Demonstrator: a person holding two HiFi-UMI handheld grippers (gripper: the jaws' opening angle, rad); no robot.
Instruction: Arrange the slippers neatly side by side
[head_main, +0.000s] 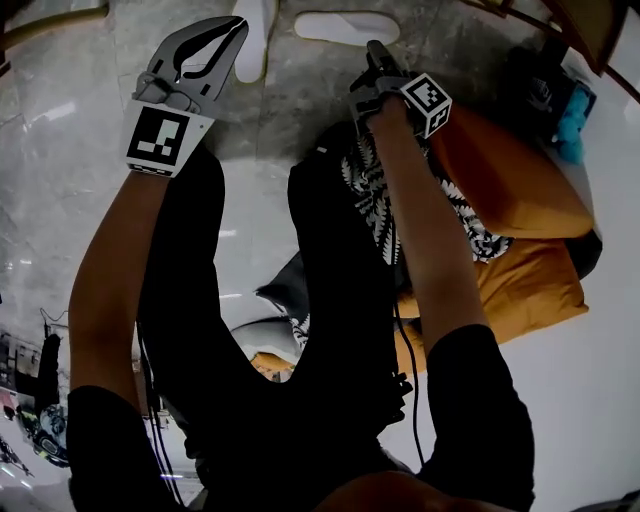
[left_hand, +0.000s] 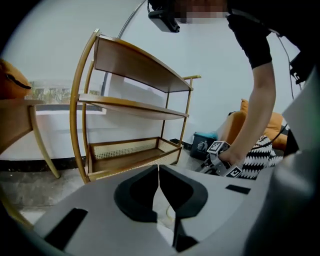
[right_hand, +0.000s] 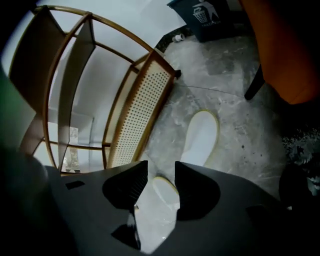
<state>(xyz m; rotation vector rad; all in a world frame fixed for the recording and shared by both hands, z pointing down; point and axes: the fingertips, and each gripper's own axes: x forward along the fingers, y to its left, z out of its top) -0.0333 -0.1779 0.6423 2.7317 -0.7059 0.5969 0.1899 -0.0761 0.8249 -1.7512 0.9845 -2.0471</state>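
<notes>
Left claw (left_hand: 158, 169) clenched, empty. Right claw (right_hand: 156, 172) released above one white slipper (right_hand: 165, 192). Second slipper (right_hand: 201, 139) lies between rattan shelf (right_hand: 140, 112) and orange cushion (head_main: 510, 180).

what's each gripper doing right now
left gripper: shut, empty
right gripper: open, slipper just ahead, not gripped

Bare grey marbled stone floor (right_hand: 240, 115) all round the far white flat slipper (right_hand: 200, 137), open from above. Hemmed on one side by the curved wooden shelf rack with a cane-panelled bottom tray (right_hand: 140, 110), near but apart. On the other side, barred by a black slanted furniture leg (right_hand: 254, 82) under an orange cushion (right_hand: 280, 55). Farther back, a dark bin with a white waste symbol (right_hand: 205, 17). Second white slipper (right_hand: 165, 192) close by, a strip of floor between
</notes>
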